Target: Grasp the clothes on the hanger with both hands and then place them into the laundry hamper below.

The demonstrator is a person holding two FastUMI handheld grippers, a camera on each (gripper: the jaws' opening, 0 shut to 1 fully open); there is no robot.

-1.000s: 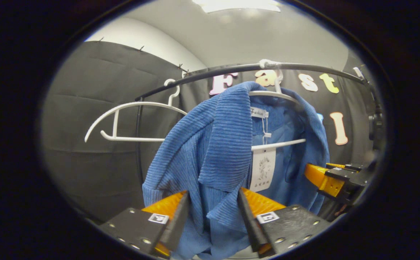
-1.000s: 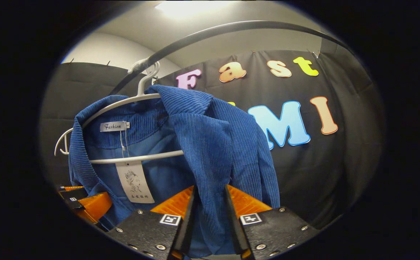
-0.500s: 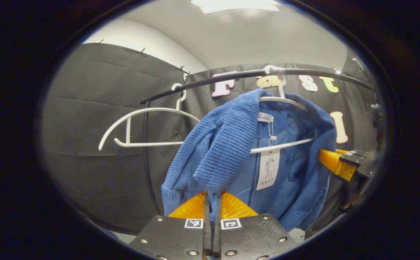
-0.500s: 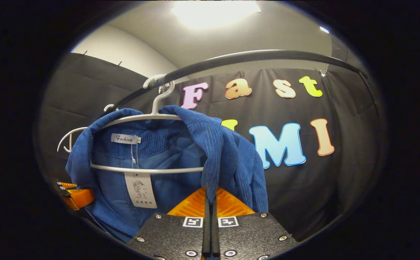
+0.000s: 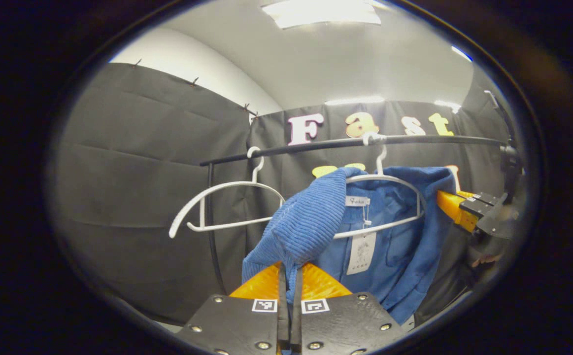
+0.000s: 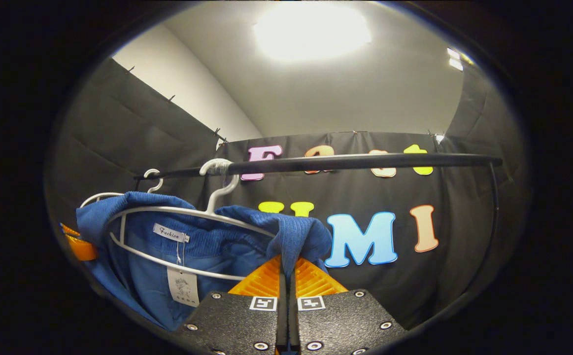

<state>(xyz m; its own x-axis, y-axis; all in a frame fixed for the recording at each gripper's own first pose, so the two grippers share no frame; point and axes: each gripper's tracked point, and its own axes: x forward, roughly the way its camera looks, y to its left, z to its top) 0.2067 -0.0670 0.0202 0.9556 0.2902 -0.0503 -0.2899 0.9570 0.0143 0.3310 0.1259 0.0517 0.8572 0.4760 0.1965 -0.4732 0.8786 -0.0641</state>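
Below black rail [image 5: 345, 143], both tongs [image 5: 289, 276] [image 6: 286, 268] pinch blue jacket [image 5: 311, 222].

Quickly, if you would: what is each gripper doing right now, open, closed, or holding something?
Left gripper: closed on the blue jacket, pinching its fabric.
Right gripper: closed on the jacket's other shoulder.

Ribbed blue jacket [image 5: 311, 222], white hanger [image 5: 385, 182], black rail [image 5: 345, 143].

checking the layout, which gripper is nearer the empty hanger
Left. The left gripper grips the jacket on the side next to the empty hanger. The right gripper grips the jacket's far shoulder, with the jacket's own hanger in between.
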